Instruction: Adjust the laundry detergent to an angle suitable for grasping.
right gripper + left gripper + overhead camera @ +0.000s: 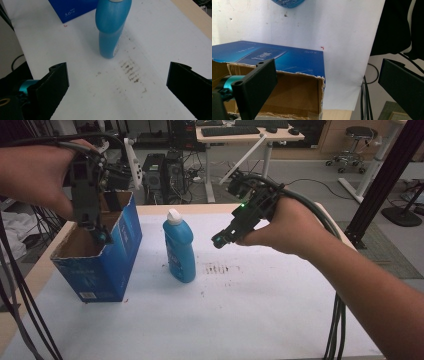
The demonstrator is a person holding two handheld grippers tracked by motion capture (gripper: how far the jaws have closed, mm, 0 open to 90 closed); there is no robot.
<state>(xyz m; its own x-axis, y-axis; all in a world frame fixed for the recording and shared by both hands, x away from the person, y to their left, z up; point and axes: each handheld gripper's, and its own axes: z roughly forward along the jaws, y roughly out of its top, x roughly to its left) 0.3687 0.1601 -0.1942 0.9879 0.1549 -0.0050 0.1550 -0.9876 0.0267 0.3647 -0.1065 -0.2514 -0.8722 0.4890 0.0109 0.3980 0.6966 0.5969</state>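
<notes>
Blue bottle [179, 251], upright, cap cropped in right gripper view; right gripper [218, 241] gaping, empty; left gripper [100, 234] gaping over box [107, 265], interior part-hidden.

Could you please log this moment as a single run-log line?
left gripper: open, at box rim | right gripper: open, aimed at bottle | bottle: upright on table, beside box, untouched

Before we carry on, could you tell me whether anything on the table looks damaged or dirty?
Yes: the blue box has a ragged, torn top edge, and dark smudges stain the white table cover beside the upright blue bottle.
</notes>
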